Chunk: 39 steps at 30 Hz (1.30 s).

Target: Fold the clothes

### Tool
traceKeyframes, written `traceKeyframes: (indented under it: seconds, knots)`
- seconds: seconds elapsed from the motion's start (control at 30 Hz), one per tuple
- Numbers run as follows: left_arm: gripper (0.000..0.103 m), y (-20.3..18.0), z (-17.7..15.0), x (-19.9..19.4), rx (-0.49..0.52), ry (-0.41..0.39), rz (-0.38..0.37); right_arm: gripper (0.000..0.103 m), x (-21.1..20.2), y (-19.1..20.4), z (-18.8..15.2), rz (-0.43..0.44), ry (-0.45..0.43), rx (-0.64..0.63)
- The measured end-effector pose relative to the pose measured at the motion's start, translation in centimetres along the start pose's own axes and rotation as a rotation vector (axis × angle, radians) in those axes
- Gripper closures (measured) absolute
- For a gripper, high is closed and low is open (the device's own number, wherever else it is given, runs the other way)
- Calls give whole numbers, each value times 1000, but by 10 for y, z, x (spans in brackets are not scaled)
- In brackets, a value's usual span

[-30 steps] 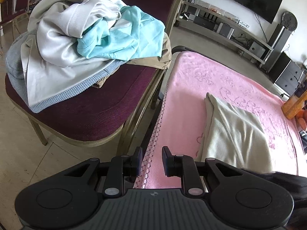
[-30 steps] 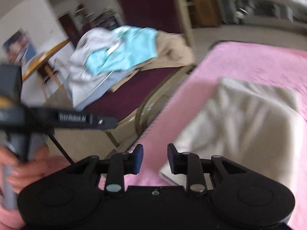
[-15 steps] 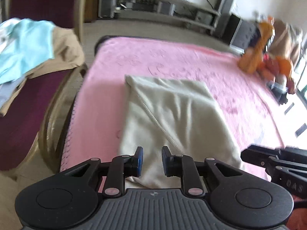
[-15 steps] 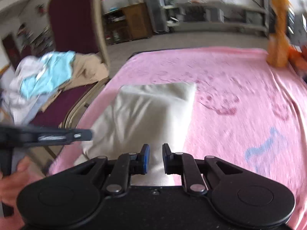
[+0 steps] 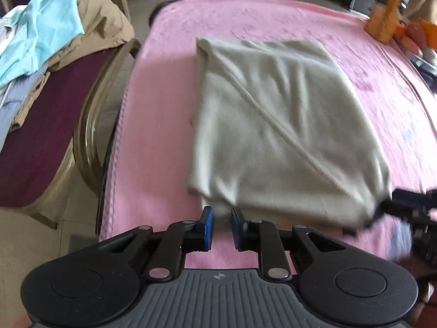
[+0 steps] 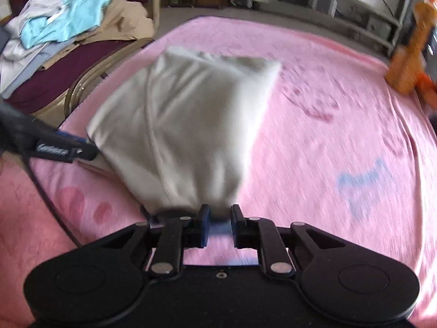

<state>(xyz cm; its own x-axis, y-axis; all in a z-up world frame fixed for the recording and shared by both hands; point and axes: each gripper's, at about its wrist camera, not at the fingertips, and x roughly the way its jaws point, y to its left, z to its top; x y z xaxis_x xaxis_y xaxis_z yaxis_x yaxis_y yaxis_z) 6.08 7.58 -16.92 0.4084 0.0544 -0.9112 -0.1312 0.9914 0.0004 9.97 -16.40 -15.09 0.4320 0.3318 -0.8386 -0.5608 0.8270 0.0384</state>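
Observation:
A folded cream garment (image 5: 273, 114) lies flat on the pink blanket (image 5: 158, 136) that covers the table. My left gripper (image 5: 221, 213) hovers just short of the garment's near left corner. Its jaws stand a narrow gap apart, and only blanket shows between them. My right gripper (image 6: 220, 211) sits at the near right edge of the cream garment (image 6: 185, 120), narrowly open, and the cloth edge reaches its fingertips without being pinched. In each wrist view the other gripper shows at a near corner of the garment: the right gripper (image 5: 409, 210) and the left gripper (image 6: 65, 150).
A maroon chair (image 5: 41, 136) stands left of the table with a pile of clothes (image 5: 41, 27) in turquoise, tan and grey. An orange toy (image 6: 409, 54) stands at the blanket's far right. A low shelf unit (image 6: 327, 8) lines the back wall.
Both views swung from the chair and its pile to the table. Both grippers came down to the garment's near edge, and the right jaws narrowed.

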Motion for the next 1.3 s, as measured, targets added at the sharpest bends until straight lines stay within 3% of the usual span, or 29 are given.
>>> traceKeyframes:
  seconds: [0.1, 0.17, 0.3, 0.4, 0.53, 0.63, 0.73, 0.8, 0.9, 0.93, 1.03, 1.17, 1.2, 1.27, 1.3]
  knots:
    - [84, -2, -8, -14, 15, -27, -62, 87, -15, -24, 1, 43, -28, 123]
    - [83, -2, -1, -29, 21, -108, -75, 87, -22, -43, 10, 77, -78, 228]
    - [83, 6, 28, -50, 21, -244, -69, 87, -27, -71, 36, 182, -163, 405]
    - [83, 10, 56, -48, -11, -278, -73, 87, -16, -82, 56, 250, -194, 482]
    - [84, 9, 102, -21, -65, -254, -133, 87, 17, -95, 84, 345, -197, 605]
    - [84, -2, 129, 0, -35, -249, -163, 87, 45, -101, 105, 417, -219, 683]
    - [88, -9, 150, 29, -3, -226, -173, 87, 78, -101, 124, 479, -222, 691]
    - [91, -8, 161, 54, -5, -201, -183, 87, 106, -100, 132, 510, -167, 687]
    - [94, 7, 170, 85, -50, -187, -190, 90, 151, -99, 137, 542, -41, 672]
    - [93, 13, 172, 92, -78, -189, -198, 101, 161, -101, 137, 533, -23, 668]
    - [91, 34, 175, 98, -209, -221, -232, 103, 173, -120, 131, 525, -90, 761]
    - [91, 39, 175, 89, -270, -293, -61, 103, 171, -149, 117, 431, -258, 932]
    - [92, 39, 175, 85, -282, -306, 4, 95, 166, -153, 114, 381, -289, 966]
    - [92, 45, 171, 78, -314, -320, 116, 97, 154, -158, 109, 231, -308, 991]
    - [93, 49, 168, 73, -332, -309, 140, 96, 146, -160, 107, 220, -298, 982]
